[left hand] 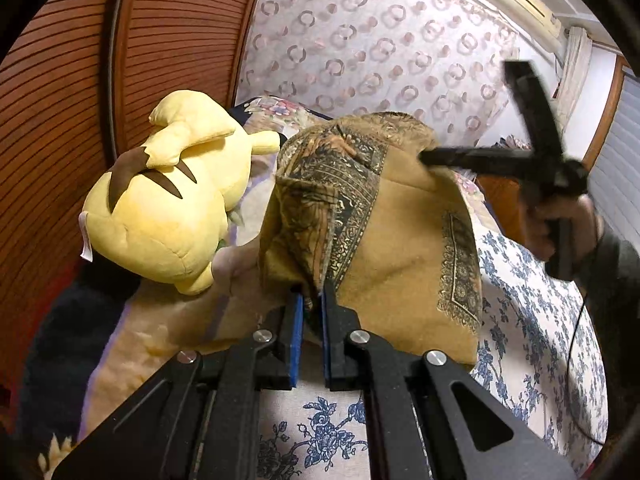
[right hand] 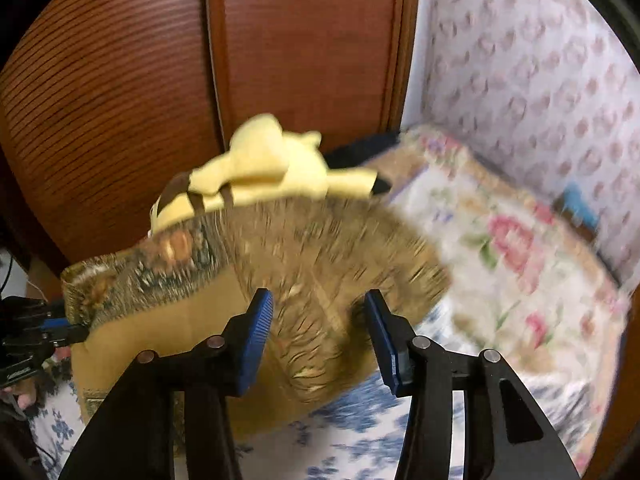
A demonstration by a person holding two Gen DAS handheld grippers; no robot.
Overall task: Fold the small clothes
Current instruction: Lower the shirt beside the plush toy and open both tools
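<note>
A tan garment [left hand: 392, 240] with dark ornate borders hangs lifted above the bed. My left gripper [left hand: 312, 292] is shut on its near edge, the cloth pinched between the blue pads. In the right wrist view the same garment [right hand: 304, 264] is blurred, and the left gripper [right hand: 76, 330] grips it at the far left. My right gripper [right hand: 318, 312] is open with its blue pads wide apart, the cloth just beyond them. In the left wrist view the right gripper [left hand: 464, 120] appears blurred at the garment's far upper edge, fingers spread.
A yellow plush toy [left hand: 172, 204] lies on the bed left of the garment and shows behind it in the right wrist view [right hand: 264, 168]. The bed has a blue floral sheet [left hand: 532, 320] and a pink floral cover [right hand: 512, 248]. A brown slatted wardrobe [right hand: 160, 80] stands behind.
</note>
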